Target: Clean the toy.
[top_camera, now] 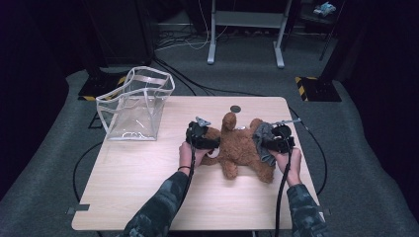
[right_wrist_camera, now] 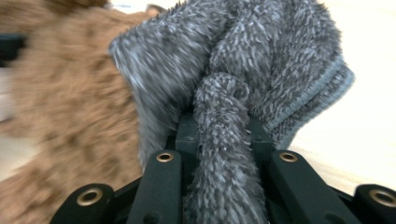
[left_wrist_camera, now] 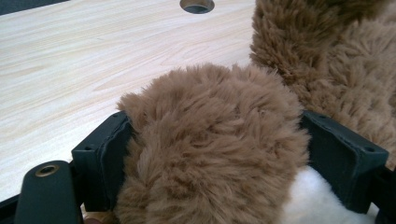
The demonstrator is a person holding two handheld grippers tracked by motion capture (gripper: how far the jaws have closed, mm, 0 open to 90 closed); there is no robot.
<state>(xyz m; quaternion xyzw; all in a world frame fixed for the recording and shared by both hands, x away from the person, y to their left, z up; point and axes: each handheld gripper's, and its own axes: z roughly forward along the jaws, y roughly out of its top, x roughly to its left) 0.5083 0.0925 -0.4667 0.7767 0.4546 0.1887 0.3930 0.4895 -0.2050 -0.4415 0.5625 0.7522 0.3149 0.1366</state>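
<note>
Two grippers (top_camera: 203, 138) (top_camera: 277, 140) clamped on teddy bear (top_camera: 242, 148).

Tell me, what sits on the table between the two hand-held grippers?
The fluffy brown teddy bear lies between them in the high view: the left gripper clamps one furry limb, and the right gripper pinches a fuzzy grey cloth beside it.

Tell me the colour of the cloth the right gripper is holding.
Grey. The fuzzy cloth shows best in the right gripper view, pinched in the right gripper.

plush toy (top_camera: 242, 145) mid-table (top_camera: 148, 197), bag (top_camera: 136, 103) behind left
</note>
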